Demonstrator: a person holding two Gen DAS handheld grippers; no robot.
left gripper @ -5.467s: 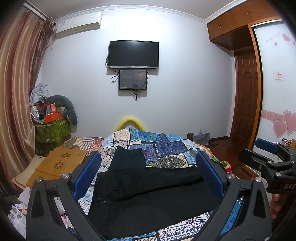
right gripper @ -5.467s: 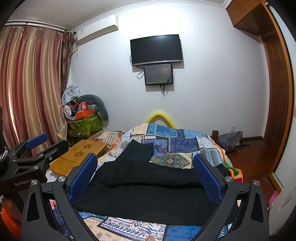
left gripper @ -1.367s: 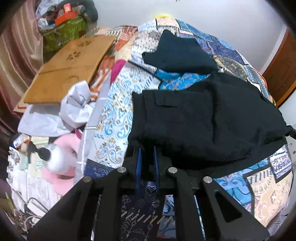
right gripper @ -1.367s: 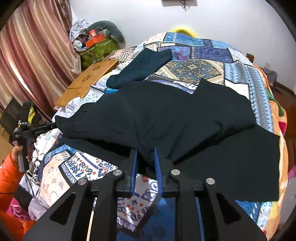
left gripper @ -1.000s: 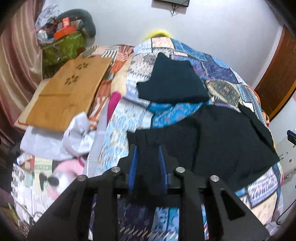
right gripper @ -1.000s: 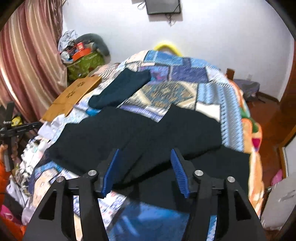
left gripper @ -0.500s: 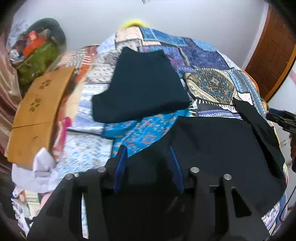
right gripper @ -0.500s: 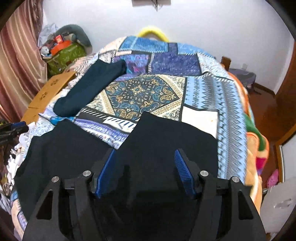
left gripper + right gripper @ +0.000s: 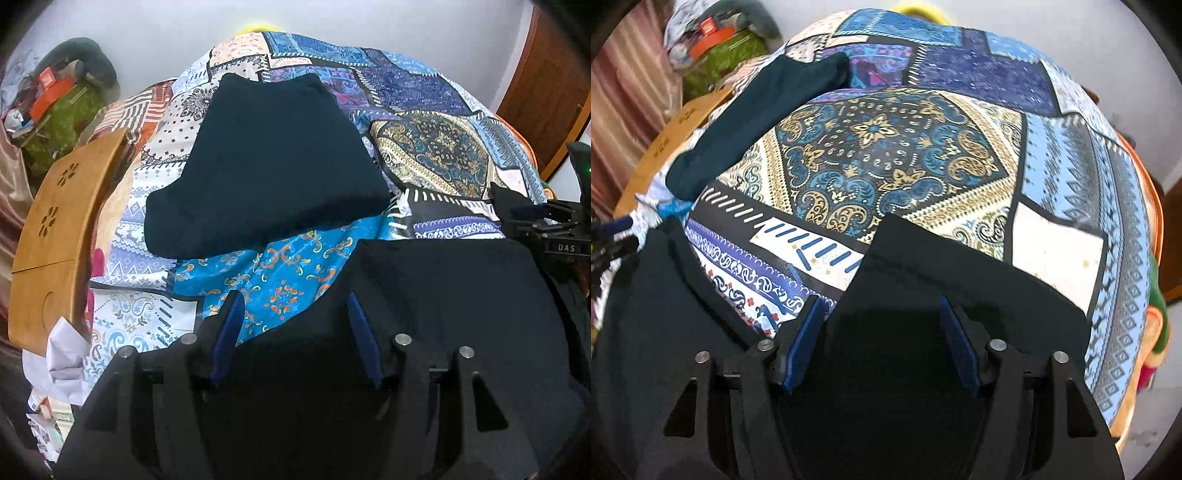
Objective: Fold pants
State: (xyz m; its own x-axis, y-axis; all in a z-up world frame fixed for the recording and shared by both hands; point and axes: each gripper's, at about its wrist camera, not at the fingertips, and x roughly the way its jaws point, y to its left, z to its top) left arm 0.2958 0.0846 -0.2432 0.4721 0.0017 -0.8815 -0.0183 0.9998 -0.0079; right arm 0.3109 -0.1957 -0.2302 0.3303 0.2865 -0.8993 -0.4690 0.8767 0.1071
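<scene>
The black pants [image 9: 443,295] lie flat on the patterned bedspread, folded lengthwise. In the right wrist view their leg end [image 9: 945,295] lies under the gripper. My left gripper [image 9: 293,314] is open and empty, its blue pads just above the waist end of the pants. My right gripper [image 9: 881,317] is open and empty over the leg end. The right gripper also shows in the left wrist view [image 9: 554,225] at the right edge.
A folded dark garment [image 9: 266,162] lies further up the bed; it also shows in the right wrist view [image 9: 757,122]. A wooden lap board [image 9: 55,229] lies at the bed's left edge. Crumpled paper [image 9: 66,354] and clutter sit below it. A wooden door [image 9: 550,85] stands at the right.
Both grippers were shut on the pants' edge, carried it up the bed, then opened and let go. They now hover low over the folded pants.
</scene>
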